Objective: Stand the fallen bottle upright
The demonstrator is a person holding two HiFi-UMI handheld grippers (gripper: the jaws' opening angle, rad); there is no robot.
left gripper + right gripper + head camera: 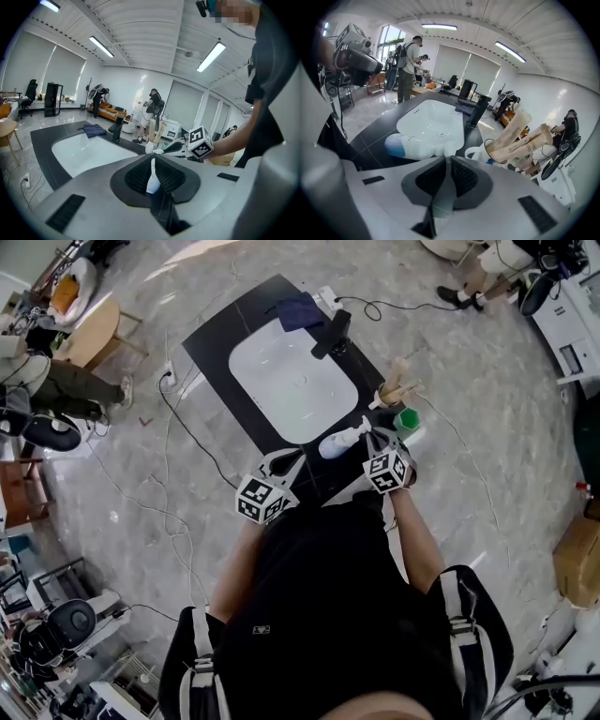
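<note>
**Bottle caught by the neck beside the sink.** Off the sink's (281,371) near right corner, my right claw (446,157) is clenched on the neck of the bottle (415,144), the one thing the task names.

The bottle's long axis runs out from the claw toward the sink, close to level, with the blue base farthest from the pads. I cannot tell whether that base touches the dark desk (220,345).

To stand it up, I judge the base must swing down beneath the neck, so the neck end has to tip upward over a bare patch of desk.

The right claw is the nearer by far, being on the bottle. My left claw (153,159), clenched on nothing, hangs at the sink's near edge, apart from the base.

The count:
- one bottle
- one sink
- one faucet (333,334) at the sink's far side
- one blue cloth (298,313) beside the faucet
- one green cup (407,420) right of the sink
- one mug (476,153) holding tan tubes (515,130), at least two showing
- two claws
</note>
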